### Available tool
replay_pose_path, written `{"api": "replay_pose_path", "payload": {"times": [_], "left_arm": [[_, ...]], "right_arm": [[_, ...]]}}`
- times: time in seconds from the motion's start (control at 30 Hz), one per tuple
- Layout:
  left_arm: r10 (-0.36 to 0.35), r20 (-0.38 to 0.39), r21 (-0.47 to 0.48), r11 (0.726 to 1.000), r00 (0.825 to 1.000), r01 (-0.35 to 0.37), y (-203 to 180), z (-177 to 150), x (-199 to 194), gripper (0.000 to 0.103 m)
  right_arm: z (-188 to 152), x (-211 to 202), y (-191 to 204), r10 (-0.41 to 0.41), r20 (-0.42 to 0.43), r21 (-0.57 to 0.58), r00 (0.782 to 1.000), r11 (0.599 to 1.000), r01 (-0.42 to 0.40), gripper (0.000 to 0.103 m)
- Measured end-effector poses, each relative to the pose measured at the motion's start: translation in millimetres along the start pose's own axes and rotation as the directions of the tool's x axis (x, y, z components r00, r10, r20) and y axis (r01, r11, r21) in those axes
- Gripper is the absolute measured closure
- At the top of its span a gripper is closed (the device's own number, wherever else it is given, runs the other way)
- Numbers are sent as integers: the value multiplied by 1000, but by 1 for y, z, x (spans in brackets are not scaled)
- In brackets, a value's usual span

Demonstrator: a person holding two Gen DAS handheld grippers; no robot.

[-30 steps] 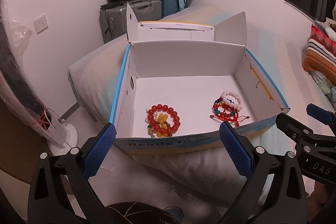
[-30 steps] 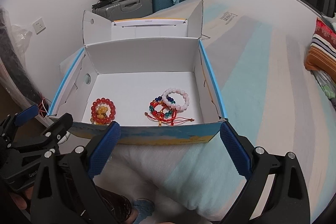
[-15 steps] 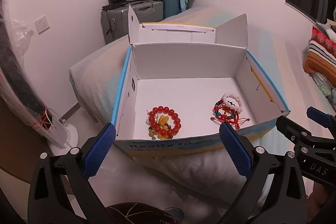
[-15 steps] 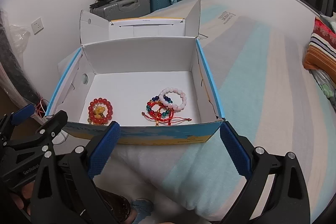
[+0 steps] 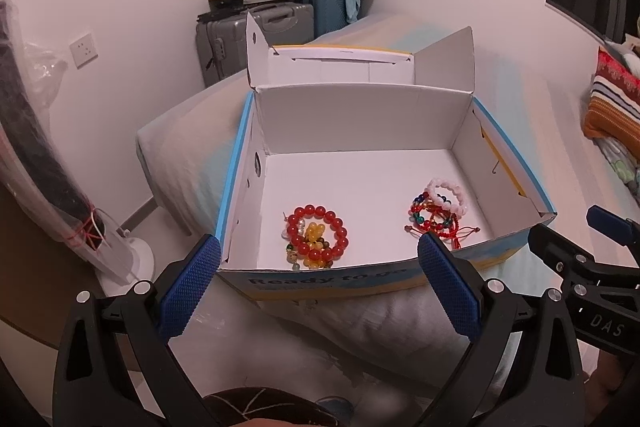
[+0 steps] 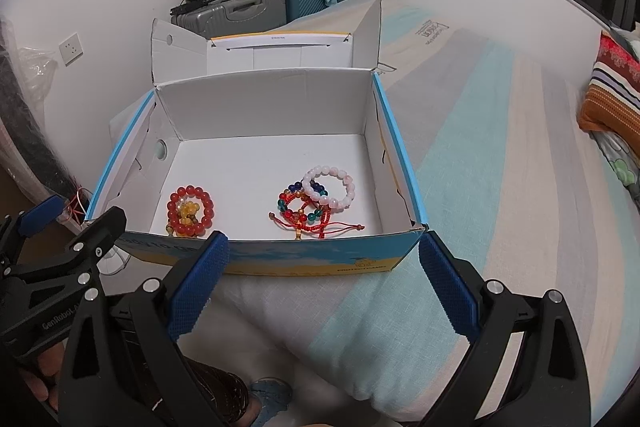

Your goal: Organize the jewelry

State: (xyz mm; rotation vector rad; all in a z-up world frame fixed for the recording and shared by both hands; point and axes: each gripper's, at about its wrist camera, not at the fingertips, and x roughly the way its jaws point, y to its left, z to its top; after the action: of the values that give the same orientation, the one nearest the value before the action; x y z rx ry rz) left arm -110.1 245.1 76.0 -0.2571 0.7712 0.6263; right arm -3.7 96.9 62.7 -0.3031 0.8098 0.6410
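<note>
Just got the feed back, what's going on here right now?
A person holds both tools open and empty in front of the open cardboard box on the bed: left tool, right tool. Inside lie two heaps: a red bead bracelet over yellow beads, and a pink bracelet on tangled cord bracelets. Nothing is gripped.

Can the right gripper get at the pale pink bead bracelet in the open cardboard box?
Probably yes. The right gripper is open before the cardboard box; the pale pink bead bracelet lies uncovered atop the pile, only the low front wall between.
</note>
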Motion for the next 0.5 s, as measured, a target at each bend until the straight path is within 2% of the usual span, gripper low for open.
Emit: {"api": "replay_pose_path", "payload": {"times": [0.5], "left_arm": [[25,5,11,1000,1000,-26,-2,0,1,6]], "right_arm": [[-2,3,0,-2,-3,-5,1000,1000,2,11]]}}
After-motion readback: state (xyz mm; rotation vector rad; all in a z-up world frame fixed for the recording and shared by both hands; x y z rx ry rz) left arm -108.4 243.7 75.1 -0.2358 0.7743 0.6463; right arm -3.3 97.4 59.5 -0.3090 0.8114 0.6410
